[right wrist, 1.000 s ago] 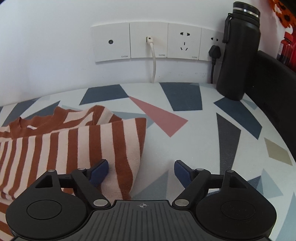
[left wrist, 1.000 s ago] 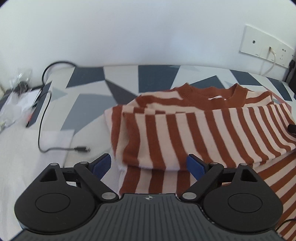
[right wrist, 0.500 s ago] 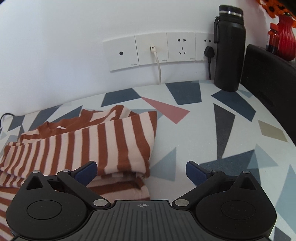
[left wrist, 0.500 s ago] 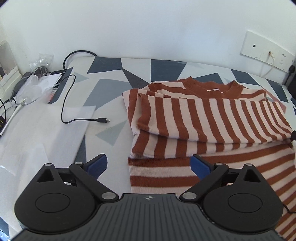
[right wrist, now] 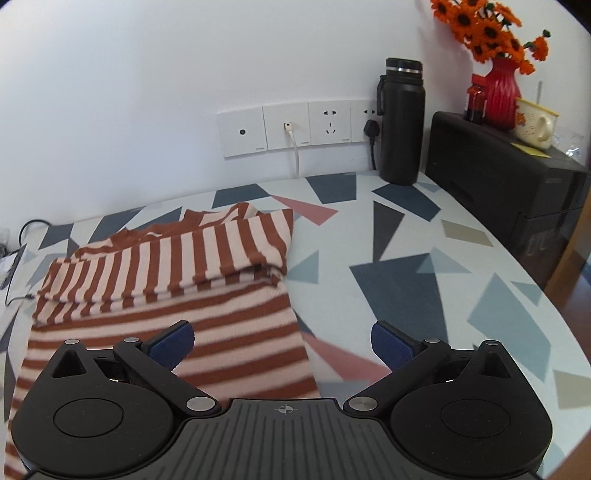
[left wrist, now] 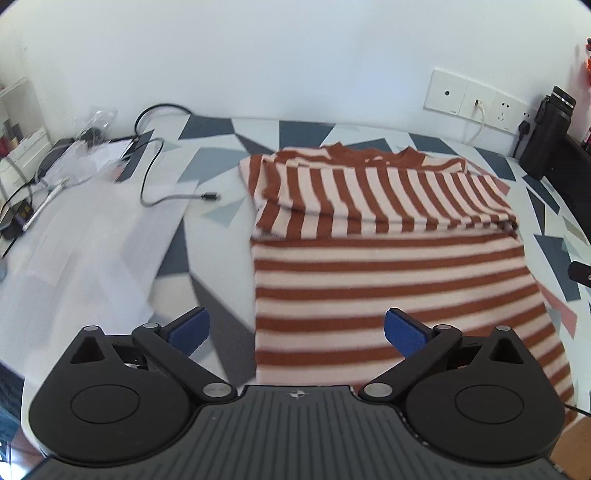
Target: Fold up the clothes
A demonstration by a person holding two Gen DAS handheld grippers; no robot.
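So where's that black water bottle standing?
In the right wrist view, the black bottle stands upright against the wall, between the wall sockets and the black box.

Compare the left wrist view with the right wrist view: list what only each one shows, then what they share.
Left wrist only: black USB cable, white papers, plastic bags, the open left tool.
Right wrist only: orange flowers in a red vase, mug, black box, the open right tool.
Both: striped sweater, sleeves folded across; wall sockets; black bottle; patterned table.
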